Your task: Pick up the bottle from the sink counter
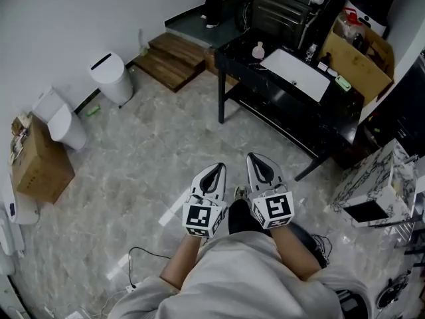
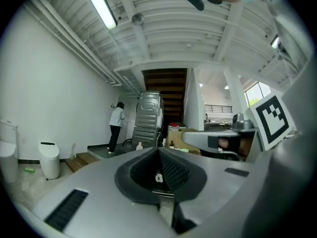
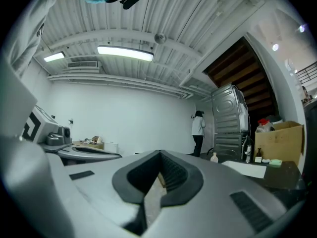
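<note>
A white bin (image 1: 111,77) stands by the wall near wooden steps (image 1: 174,58) on the grey marbled floor (image 1: 153,158), a cardboard box (image 1: 38,165) sits far left, an open carton (image 1: 358,62) sits upper right, and a person (image 1: 214,2) stands beyond the steps.

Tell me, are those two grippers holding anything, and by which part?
Nothing is held: the left gripper and right gripper are both shut and empty; the bottle stands on the counter.

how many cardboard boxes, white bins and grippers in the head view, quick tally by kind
cardboard boxes: 2
white bin: 1
grippers: 2
total: 5
</note>
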{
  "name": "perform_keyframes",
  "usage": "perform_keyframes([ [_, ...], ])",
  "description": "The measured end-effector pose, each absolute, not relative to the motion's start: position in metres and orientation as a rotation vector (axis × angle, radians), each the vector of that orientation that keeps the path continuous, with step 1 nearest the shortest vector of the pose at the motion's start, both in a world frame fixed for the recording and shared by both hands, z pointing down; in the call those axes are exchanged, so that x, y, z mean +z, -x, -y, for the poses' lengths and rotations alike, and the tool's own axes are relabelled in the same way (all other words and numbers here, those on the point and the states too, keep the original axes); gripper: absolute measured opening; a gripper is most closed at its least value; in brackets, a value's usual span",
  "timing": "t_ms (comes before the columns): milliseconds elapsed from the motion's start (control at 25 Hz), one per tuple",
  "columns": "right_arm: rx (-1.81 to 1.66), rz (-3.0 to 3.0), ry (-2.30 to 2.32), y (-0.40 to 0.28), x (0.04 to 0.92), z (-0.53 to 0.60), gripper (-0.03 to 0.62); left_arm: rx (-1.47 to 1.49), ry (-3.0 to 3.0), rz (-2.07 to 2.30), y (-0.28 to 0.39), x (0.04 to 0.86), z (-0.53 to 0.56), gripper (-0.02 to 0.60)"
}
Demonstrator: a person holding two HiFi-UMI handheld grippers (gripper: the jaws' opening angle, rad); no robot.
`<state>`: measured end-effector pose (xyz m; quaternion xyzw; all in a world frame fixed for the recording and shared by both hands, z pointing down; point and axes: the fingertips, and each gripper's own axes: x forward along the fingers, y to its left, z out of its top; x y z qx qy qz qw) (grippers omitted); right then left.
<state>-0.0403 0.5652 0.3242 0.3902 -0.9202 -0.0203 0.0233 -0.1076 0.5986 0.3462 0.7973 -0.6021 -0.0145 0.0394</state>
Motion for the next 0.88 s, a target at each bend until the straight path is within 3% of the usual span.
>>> perform_keyframes([
  [880,0.004,2.846,-1.053,0.039,0.34,-0.246,0.009,0.03,-2.46,1.712,0.099,0.363,-0.283,0.014],
])
